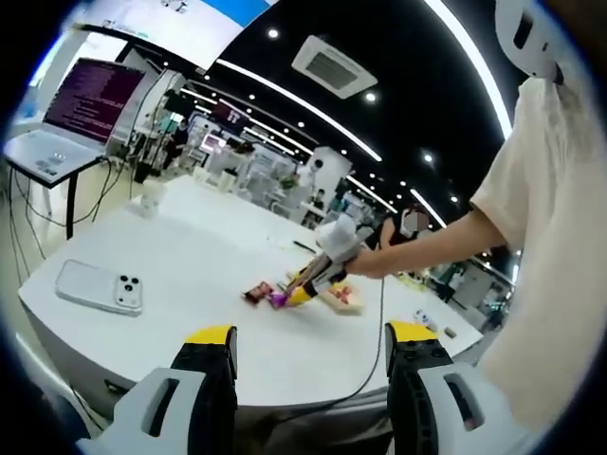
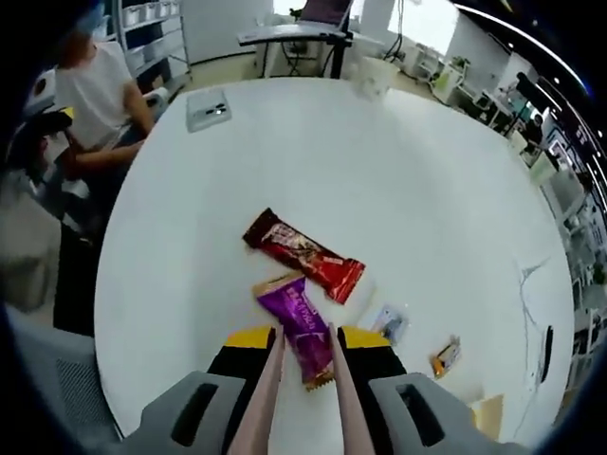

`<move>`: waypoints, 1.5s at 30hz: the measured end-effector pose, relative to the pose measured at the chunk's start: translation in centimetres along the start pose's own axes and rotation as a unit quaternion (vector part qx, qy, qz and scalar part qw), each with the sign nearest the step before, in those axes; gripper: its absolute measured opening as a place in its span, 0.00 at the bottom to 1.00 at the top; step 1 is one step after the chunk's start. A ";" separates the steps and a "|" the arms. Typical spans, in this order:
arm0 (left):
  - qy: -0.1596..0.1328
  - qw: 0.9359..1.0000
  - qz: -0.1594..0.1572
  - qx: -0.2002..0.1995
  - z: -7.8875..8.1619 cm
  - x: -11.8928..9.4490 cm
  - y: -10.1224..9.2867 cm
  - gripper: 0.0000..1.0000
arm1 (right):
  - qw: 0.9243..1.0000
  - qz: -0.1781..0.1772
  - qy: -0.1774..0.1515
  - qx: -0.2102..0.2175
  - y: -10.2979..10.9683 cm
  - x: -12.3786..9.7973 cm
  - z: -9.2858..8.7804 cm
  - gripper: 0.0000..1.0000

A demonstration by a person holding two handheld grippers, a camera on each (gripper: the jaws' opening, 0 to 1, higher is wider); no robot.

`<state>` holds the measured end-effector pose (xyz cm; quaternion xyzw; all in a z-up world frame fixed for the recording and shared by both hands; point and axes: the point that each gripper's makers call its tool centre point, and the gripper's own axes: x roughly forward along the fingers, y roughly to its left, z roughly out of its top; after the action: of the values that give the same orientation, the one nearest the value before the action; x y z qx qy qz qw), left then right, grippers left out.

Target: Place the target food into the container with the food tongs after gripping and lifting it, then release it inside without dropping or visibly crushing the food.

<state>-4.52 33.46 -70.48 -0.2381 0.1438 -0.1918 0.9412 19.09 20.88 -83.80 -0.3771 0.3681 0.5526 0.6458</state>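
Two yellow-tipped jaws of the left claw (image 1: 309,351) stand apart, released, hanging back from the bench (image 1: 190,275). In the right gripper view, the right claw (image 2: 305,343) clenches pink tongs (image 2: 266,398) whose tips straddle the purple snack packet (image 2: 302,327) on the bench — lined up to grip, the red wrapper (image 2: 303,253) just beyond.

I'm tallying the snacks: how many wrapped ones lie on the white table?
4: a purple bar between the tongs, a red bar just beyond it, a small pale packet and a small orange one to their right. More may be hidden.
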 end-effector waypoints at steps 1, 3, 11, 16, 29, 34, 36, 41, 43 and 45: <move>0.000 1.000 0.000 -0.001 -0.1 0.0 0.0 0.63 | 1.000 0.000 0.000 0.002 0.0 0.0 0.0 0.25; 0.000 1.000 0.000 -0.002 -0.2 0.1 -0.2 0.63 | 1.000 0.001 -0.001 0.004 -0.3 0.2 -0.2 0.25; -0.010 1.000 -0.003 -0.002 0.3 0.3 -0.5 0.62 | 0.998 -0.038 -0.009 0.048 -1.5 0.1 -0.4 0.22; -0.009 1.000 -0.017 0.006 0.9 0.7 -1.1 0.62 | 0.996 -0.043 -0.019 0.069 -0.8 -0.3 -0.6 0.21; 0.004 0.998 -0.060 0.018 1.4 2.7 -1.9 0.62 | 0.987 -0.070 -0.054 0.132 -3.0 -2.0 -1.0 0.20; 0.011 0.997 -0.073 0.020 1.1 3.2 -2.4 0.62 | 0.984 -0.076 -0.070 0.148 -2.2 -2.8 -0.4 0.20; 0.013 0.997 -0.077 0.019 1.0 3.3 -2.5 0.62 | 0.982 -0.078 -0.077 0.154 -2.3 -3.1 -0.4 0.20; 0.012 0.996 -0.082 0.022 1.1 3.5 -2.7 0.62 | 0.978 -0.085 -0.090 0.169 -2.2 -4.1 -0.1 0.20; 0.011 0.996 -0.084 0.023 1.2 3.6 -2.8 0.62 | 0.976 -0.088 -0.096 0.174 -2.2 -4.5 0.0 0.20; 0.010 0.996 -0.085 0.023 1.2 3.6 -2.7 0.62 | 0.974 -0.094 -0.105 0.177 -2.1 -5.0 0.3 0.20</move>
<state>-1.68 30.16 -68.74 -0.2260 0.1277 -0.2764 0.9253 20.64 18.73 -79.01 -0.2294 0.3530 0.4523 0.7862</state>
